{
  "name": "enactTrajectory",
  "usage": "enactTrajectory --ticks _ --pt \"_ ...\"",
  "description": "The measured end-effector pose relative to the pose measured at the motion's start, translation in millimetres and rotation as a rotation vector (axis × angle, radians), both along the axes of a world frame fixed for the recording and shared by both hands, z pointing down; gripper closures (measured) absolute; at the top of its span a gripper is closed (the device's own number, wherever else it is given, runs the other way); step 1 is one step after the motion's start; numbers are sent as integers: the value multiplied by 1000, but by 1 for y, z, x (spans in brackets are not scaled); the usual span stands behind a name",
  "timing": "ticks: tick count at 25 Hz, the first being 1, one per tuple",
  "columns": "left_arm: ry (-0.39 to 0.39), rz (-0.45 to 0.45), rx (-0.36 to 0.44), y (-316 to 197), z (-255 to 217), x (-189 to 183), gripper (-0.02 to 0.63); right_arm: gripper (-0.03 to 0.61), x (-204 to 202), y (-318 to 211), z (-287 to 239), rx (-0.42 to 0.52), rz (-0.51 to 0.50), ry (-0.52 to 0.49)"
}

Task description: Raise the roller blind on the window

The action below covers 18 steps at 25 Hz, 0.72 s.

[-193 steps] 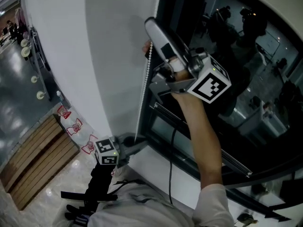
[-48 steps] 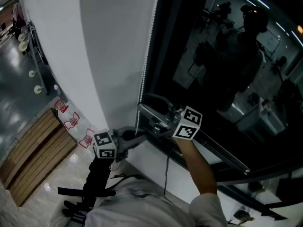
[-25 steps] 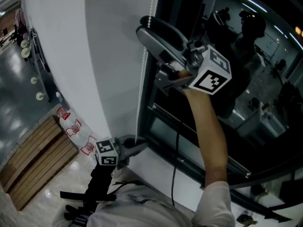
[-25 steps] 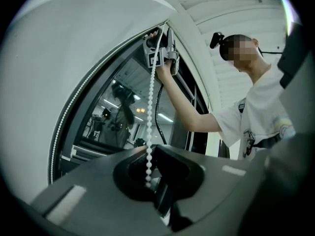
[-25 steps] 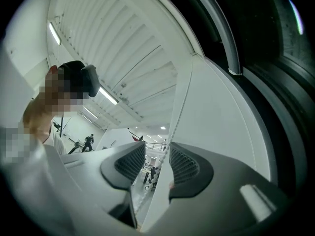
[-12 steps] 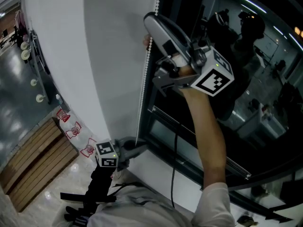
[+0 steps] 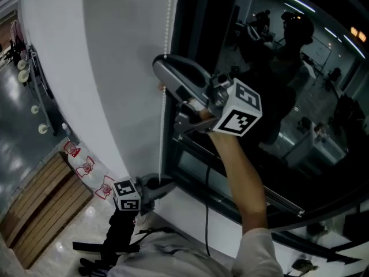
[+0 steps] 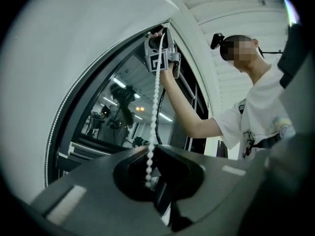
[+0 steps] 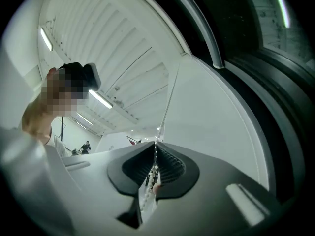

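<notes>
In the head view, a white fabric roller blind (image 7: pixel 104 68) covers the left part of a dark glass window (image 7: pixel 288 97). A white bead chain (image 7: pixel 163 126) hangs along the right edge of the blind, just beside the black window frame (image 7: pixel 193 16). The right tongs (image 7: pixel 161 73), grey with a black-and-white marker cube, are held high on a bare arm, with the tips at the chain. The left tongs (image 7: pixel 164 183) are low, at the bottom part of the chain, just above the white sill (image 7: pixel 190 212).

In the left gripper view, the chain comes straight down from the right tongs and passes between the jaws of the left tongs. These jaws are pressed together on it, and a few beads show in the hollow behind the tips. A person in a white shirt stands at the right.

In the right gripper view, the ribbed pads have just been closing and now pinch the chain between them. From the tips the chain runs up along the edge of the blind, under a white ribbed ceiling with light strips.
</notes>
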State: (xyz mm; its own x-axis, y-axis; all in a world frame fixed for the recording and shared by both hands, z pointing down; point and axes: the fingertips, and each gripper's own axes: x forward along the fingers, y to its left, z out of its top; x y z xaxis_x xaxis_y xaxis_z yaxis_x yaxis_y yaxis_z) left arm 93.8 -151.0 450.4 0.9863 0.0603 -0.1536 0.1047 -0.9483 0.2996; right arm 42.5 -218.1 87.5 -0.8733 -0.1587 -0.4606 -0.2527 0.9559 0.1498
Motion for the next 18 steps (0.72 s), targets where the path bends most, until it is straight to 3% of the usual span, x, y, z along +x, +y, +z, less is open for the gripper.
enactTrajectory --ticks 18 --pt "-1 -15 18 -7 -6 -4 615 566 -5 -3 148 -205 23 89"
